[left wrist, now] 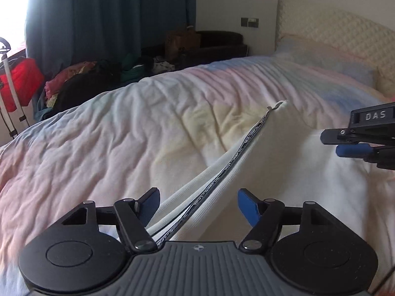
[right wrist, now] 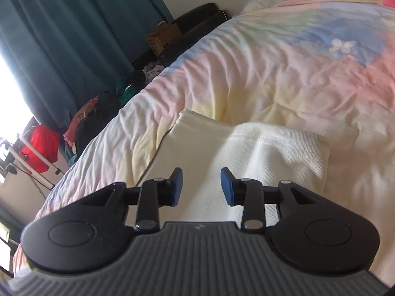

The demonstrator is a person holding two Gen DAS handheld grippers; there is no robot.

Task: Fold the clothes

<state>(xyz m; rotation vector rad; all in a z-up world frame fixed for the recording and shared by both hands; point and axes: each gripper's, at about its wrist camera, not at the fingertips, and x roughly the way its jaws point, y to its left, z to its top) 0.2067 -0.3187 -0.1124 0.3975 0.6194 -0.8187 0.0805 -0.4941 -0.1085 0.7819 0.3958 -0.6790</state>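
A white ribbed garment (left wrist: pixel 284 172) lies on the pastel duvet (left wrist: pixel 123 128). Its edge, trimmed with a dark printed band (left wrist: pixel 249 138), runs up from between the jaws of my left gripper (left wrist: pixel 198 206). That gripper is open; its blue pads (left wrist: pixel 246 207) stand wide apart and neither presses the cloth. From the right edge of the left wrist view, my right gripper (left wrist: pixel 333 145) reaches in over the same garment. In the right wrist view the right gripper (right wrist: pixel 202 186) is open above the folded white garment (right wrist: pixel 271 153), with a gap between its pads and nothing pinched.
A pillow (left wrist: pixel 321 56) and cream headboard (left wrist: pixel 333 24) lie at the far end of the bed. Beside the bed are a heap of clothes (left wrist: pixel 74 83), a red bag (left wrist: pixel 22 79), a brown paper bag (right wrist: pixel 163 38) and teal curtains (left wrist: pixel 111 12).
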